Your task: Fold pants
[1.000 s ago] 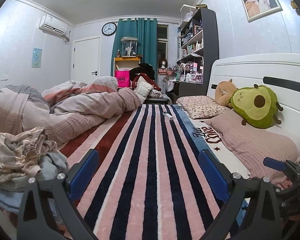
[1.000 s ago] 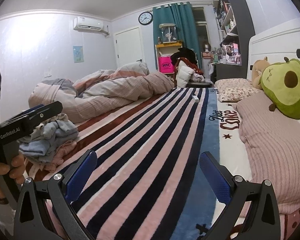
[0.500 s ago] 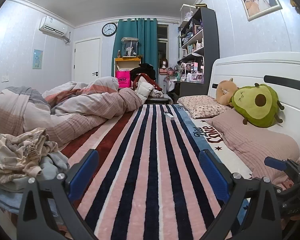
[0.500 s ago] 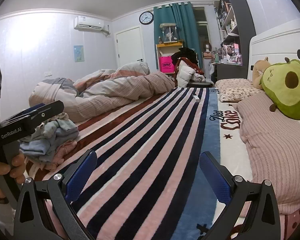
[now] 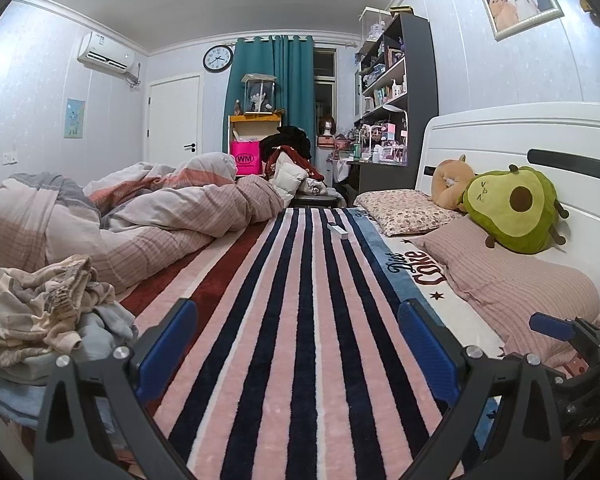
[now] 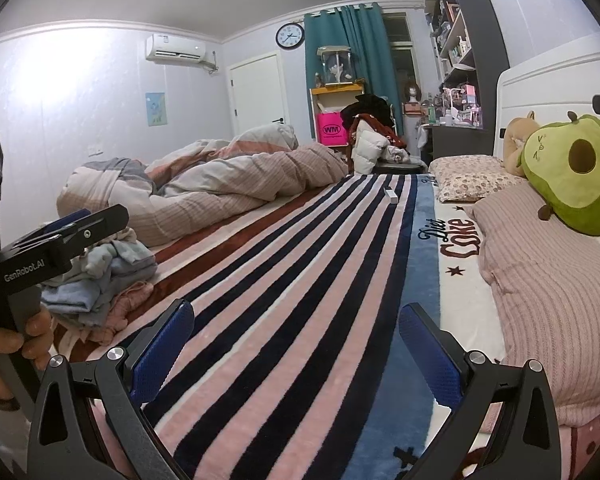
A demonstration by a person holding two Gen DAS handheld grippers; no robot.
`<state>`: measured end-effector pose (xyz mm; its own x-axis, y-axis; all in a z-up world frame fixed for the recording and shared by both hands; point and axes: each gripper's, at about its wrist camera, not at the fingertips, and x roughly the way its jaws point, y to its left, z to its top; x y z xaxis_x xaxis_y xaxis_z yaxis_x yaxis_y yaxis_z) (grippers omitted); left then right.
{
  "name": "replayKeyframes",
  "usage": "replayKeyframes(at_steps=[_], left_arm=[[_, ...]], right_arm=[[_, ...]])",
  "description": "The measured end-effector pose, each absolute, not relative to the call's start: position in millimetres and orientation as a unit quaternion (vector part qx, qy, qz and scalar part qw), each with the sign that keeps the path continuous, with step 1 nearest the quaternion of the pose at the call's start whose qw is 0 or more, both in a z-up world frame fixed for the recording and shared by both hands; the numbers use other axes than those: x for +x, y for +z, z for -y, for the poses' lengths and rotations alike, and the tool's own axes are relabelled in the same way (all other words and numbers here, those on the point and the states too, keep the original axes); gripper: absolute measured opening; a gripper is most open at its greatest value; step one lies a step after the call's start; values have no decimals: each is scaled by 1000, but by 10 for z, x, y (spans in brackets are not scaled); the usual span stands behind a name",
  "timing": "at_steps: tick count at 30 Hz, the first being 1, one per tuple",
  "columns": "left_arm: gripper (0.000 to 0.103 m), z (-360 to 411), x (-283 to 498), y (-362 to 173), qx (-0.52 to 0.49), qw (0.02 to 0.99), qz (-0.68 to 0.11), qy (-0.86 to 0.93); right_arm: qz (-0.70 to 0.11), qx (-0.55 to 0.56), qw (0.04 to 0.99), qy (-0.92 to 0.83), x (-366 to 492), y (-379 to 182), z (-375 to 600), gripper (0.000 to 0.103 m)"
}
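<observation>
Nothing grabbed yet; both grippers are hovering over the striped blanket [image 5: 300,320], pointing down the bed.

Going left to right in the left wrist view: clothes pile [image 5: 40,312] is sitting at lower left of the frame, on the bed edge. Pants are presumably somewhere in it, but I can't tell which item. Duvet [image 5: 140,216] is bunched up behind the pile. Left gripper [image 5: 298,344] is sitting at bottom centre with jaws spread wide, holding nothing. Pillows and avocado plush [image 5: 516,208] are lining the right side.

Right wrist view: a hand [image 6: 4,352] is gripping the left tool's handle at far left, pile [image 6: 100,276] just beyond it. Right gripper [image 6: 296,340] is at bottom centre, jaws likewise wide apart and empty.

Step in hand, as I'm reading it: fetching the pants. To do it well:
- swing left toward the pile, staying low
- pinch one layer only, ideally a waistband, not a wad
- lift clear before dragging, so the rest isn't coming along
- lay it out on the open striped area mid-frame, away from the small white box [image 5: 337,231] further up.
</observation>
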<state>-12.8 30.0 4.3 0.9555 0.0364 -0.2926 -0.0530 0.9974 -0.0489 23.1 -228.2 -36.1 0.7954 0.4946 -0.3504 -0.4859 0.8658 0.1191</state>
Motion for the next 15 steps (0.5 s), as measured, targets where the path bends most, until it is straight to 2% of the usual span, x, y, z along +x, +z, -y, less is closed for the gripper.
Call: replayKeyframes(at_steps=[15], left_arm=[[99,-316,-97,-2,-28,988,-153,20]], right_arm=[[-189,12,947,259,235,-359,2285,102]])
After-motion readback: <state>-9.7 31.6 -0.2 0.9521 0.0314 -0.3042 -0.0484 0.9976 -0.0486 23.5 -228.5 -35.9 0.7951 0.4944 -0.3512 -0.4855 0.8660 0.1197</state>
